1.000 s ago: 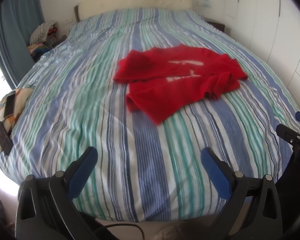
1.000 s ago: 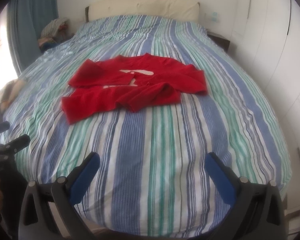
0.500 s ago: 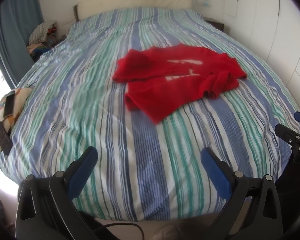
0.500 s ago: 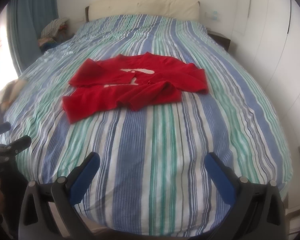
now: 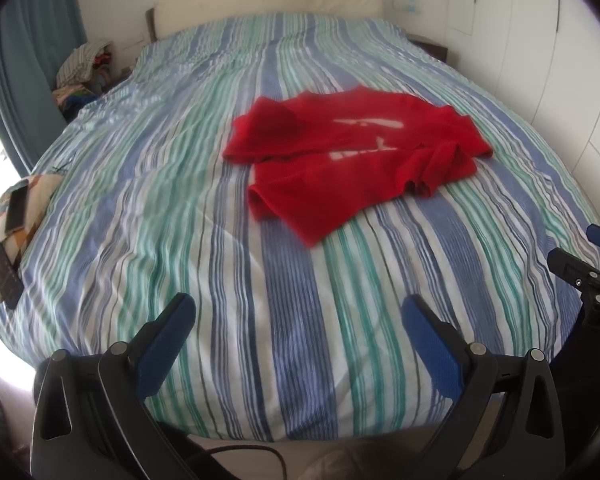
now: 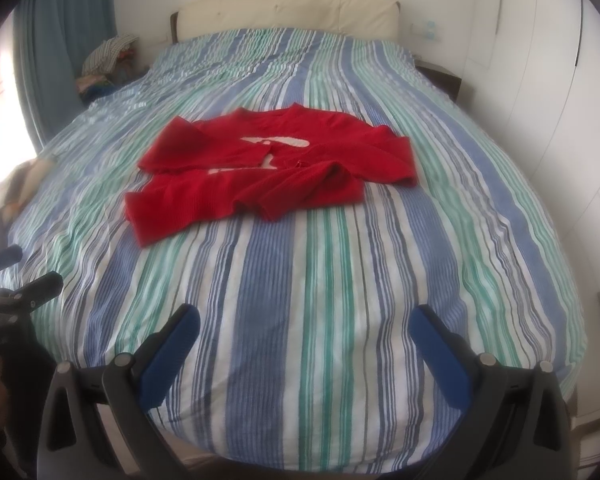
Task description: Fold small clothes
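Note:
A small red T-shirt [image 5: 352,156] with a white print lies rumpled on the striped bedspread [image 5: 292,312], its lower right part bunched up; it also shows in the right wrist view [image 6: 268,172]. My left gripper [image 5: 298,312] is open and empty, hovering over the foot of the bed, well short of the shirt. My right gripper [image 6: 306,318] is open and empty, also over the foot of the bed. Each gripper shows at the edge of the other's view: the right gripper [image 5: 580,256] and the left gripper [image 6: 16,272].
A patterned cloth with dark flat items [image 5: 12,216] lies at the bed's left edge. A pile of clothes [image 5: 84,68] sits by the headboard [image 5: 268,0] at the left. White wardrobe doors [image 5: 540,60] stand on the right, a blue curtain [image 5: 24,48] on the left.
Both views have shifted only slightly; the shirt sits a touch higher in the left wrist view. Both grippers stay open and nothing on the bed has moved.

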`<move>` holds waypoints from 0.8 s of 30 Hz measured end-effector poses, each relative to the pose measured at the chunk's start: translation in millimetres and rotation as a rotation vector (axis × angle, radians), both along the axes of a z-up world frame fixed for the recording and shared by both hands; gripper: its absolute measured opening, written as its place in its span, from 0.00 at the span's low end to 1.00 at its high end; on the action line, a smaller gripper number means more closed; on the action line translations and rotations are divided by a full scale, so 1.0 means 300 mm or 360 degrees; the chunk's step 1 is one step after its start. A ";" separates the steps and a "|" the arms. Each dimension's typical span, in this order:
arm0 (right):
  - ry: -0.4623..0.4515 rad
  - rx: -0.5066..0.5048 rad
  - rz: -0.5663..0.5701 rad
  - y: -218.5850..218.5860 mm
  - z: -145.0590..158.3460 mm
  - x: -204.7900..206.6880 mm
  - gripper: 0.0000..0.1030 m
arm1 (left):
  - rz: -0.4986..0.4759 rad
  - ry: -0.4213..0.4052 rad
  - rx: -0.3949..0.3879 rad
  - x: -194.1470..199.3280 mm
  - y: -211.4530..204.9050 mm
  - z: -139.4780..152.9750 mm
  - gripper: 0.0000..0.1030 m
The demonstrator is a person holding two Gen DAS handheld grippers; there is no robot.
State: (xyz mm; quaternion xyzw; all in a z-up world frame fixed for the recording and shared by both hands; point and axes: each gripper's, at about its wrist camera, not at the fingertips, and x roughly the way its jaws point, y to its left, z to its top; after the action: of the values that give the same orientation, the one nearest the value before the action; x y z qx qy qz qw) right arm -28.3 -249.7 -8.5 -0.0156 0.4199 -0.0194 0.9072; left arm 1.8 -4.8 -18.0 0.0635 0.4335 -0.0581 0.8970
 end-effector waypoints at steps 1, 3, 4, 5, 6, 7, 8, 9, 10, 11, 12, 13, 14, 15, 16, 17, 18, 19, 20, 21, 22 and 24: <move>-0.0001 0.0000 0.0001 0.000 0.000 0.000 1.00 | 0.0000 0.0000 -0.0001 0.000 0.000 0.000 1.00; -0.0002 0.0001 0.0002 0.002 0.000 -0.001 1.00 | 0.0000 0.0002 0.0000 0.000 0.000 0.000 1.00; -0.0002 0.0001 0.0003 0.005 -0.002 -0.003 1.00 | 0.0000 0.0002 0.0000 0.000 0.000 0.000 1.00; -0.0001 0.0001 0.0004 0.009 -0.003 -0.004 1.00 | 0.0000 0.0002 0.0000 0.000 0.000 0.000 1.00; 0.0000 0.0001 0.0005 0.012 -0.004 -0.005 1.00 | -0.0001 0.0004 0.0000 0.001 0.000 0.000 1.00; 0.0003 0.0002 0.0006 0.012 -0.006 -0.003 1.00 | -0.0002 0.0006 0.0000 0.001 0.001 -0.001 1.00; 0.0006 0.0004 0.0007 0.013 -0.008 -0.003 1.00 | -0.0003 0.0007 0.0000 0.000 0.001 -0.001 1.00; 0.0009 0.0006 0.0008 0.015 -0.010 -0.003 1.00 | -0.0004 0.0008 0.0000 0.001 0.001 -0.002 1.00; 0.0014 0.0010 0.0008 0.011 -0.009 0.001 1.00 | -0.0004 0.0009 -0.0001 0.003 0.002 -0.002 1.00; 0.0017 0.0012 0.0009 0.010 -0.009 0.004 1.00 | -0.0003 0.0009 -0.0001 0.004 0.002 -0.002 1.00; 0.0018 0.0012 0.0009 0.012 -0.009 0.003 1.00 | -0.0003 0.0009 -0.0001 0.004 0.000 -0.004 1.00; 0.0018 0.0012 0.0010 0.010 -0.009 0.004 1.00 | -0.0003 0.0009 -0.0001 0.004 0.000 -0.004 1.00; 0.0019 0.0012 0.0011 0.011 -0.009 0.005 1.00 | -0.0003 0.0010 -0.0001 0.004 0.000 -0.005 1.00; 0.0020 0.0012 0.0012 0.010 -0.009 0.007 1.00 | -0.0003 0.0009 -0.0001 0.004 0.000 -0.004 1.00; 0.0020 0.0013 0.0011 0.010 -0.009 0.007 1.00 | -0.0002 0.0009 0.0000 0.004 0.000 -0.004 1.00; 0.0021 0.0013 0.0011 0.011 -0.009 0.007 1.00 | -0.0002 0.0009 0.0000 0.004 0.000 -0.004 1.00; 0.0020 0.0013 0.0011 0.011 -0.009 0.007 1.00 | -0.0002 0.0009 0.0000 0.003 0.000 -0.004 1.00; 0.0020 0.0013 0.0011 0.011 -0.009 0.007 1.00 | -0.0001 0.0011 0.0000 0.004 0.000 -0.005 1.00; 0.0020 0.0012 0.0011 0.011 -0.009 0.007 1.00 | 0.0000 0.0013 0.0001 0.004 0.000 -0.008 1.00; 0.0021 0.0013 0.0011 0.013 -0.010 0.007 1.00 | 0.0001 0.0014 0.0001 0.004 0.000 -0.010 1.00; 0.0021 0.0013 0.0011 0.011 -0.009 0.008 1.00 | 0.0002 0.0017 0.0002 0.006 0.001 -0.014 1.00; 0.0026 0.0014 0.0011 0.011 -0.012 0.009 1.00 | 0.0005 0.0024 0.0005 0.006 0.001 -0.019 1.00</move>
State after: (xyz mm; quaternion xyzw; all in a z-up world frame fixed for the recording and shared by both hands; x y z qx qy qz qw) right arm -25.5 -246.4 -12.1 -0.0132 0.4274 -0.0143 0.9039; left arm 3.7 -4.5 -23.7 0.0638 0.4403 -0.0566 0.8938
